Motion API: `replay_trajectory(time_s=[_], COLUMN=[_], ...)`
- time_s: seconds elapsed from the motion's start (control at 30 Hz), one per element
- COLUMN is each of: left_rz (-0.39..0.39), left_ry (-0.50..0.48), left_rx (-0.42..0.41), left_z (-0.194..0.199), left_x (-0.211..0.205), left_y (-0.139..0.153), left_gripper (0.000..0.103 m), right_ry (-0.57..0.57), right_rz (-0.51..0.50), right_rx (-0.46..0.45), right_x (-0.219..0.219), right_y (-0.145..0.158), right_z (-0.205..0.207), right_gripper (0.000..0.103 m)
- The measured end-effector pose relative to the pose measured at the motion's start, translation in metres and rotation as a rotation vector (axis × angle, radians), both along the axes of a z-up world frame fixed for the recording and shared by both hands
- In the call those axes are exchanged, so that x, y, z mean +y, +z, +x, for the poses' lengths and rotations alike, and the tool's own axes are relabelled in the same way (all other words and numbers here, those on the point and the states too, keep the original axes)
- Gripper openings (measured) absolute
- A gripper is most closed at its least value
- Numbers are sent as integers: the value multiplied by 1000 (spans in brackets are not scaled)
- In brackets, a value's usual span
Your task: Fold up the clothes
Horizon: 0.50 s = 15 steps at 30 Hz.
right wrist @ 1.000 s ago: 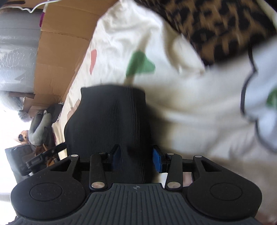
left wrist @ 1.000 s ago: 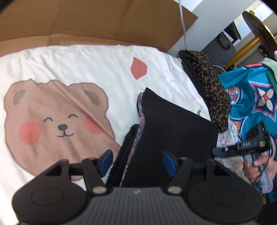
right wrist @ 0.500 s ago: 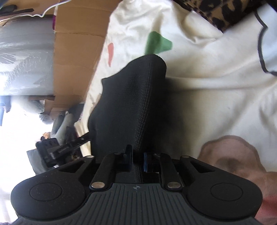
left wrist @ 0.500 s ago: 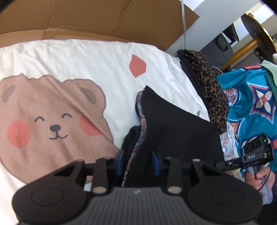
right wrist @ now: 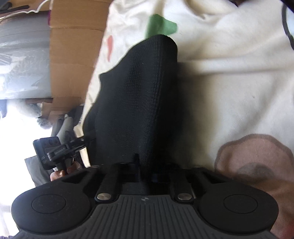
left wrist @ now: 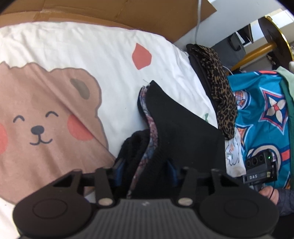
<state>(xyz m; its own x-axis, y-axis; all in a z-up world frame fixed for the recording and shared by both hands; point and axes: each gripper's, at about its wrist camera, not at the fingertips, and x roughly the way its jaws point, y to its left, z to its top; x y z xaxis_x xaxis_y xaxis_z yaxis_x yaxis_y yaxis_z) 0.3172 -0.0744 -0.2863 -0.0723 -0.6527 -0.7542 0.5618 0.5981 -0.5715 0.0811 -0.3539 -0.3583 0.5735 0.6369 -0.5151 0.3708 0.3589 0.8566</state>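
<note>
On the white bear-print sheet [left wrist: 102, 55] lies the black knit garment [left wrist: 176, 132], its edge pinched between both nearly closed claws, the left gripper [left wrist: 145, 170] and the right gripper [right wrist: 145, 166]. Just beside it a leopard-print cloth [left wrist: 220, 88] and a teal patterned garment [left wrist: 261, 114] crowd the right side. Cardboard [left wrist: 110, 9] stands behind.

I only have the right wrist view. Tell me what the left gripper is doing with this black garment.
Observer: The left gripper is shut on the black garment, pinching a bunched edge.
Operator: Report what else is in that pinch.
Observer: A patterned inner layer runs along that edge, between the black folds.
Operator: Now say what lies to the garment's right.
Observer: A leopard-print garment lies there, next to teal patterned fabric.
</note>
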Motion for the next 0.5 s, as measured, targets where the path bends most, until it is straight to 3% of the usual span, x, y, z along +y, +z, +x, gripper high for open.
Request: replay_trajectory(time_s=[0.03,0.1,0.17,0.33,0.5], left_rz=[-14,-43,-23,39,29], left_ry=[-10,-25,-44,-56,-79], left_rx=[0,0,-35,-25,7], left_z=[-1,-2,-5,-2,4], left_x=[1,2,-2,-11,-17], left_y=[5,15,21,9,-6], left_gripper=[26,24,25,53,68], right_ry=[-6,-19,-18,-2,1], right_rz=[5,15,15,-20,-21], right_rx=[-24,-72,-92,-43,-3], right_x=[0,-1,-1,1,3], right_y=[5,15,21,15,4], right_z=[-1,-2,-1,3,4], right_gripper=[7,7,7,10,15])
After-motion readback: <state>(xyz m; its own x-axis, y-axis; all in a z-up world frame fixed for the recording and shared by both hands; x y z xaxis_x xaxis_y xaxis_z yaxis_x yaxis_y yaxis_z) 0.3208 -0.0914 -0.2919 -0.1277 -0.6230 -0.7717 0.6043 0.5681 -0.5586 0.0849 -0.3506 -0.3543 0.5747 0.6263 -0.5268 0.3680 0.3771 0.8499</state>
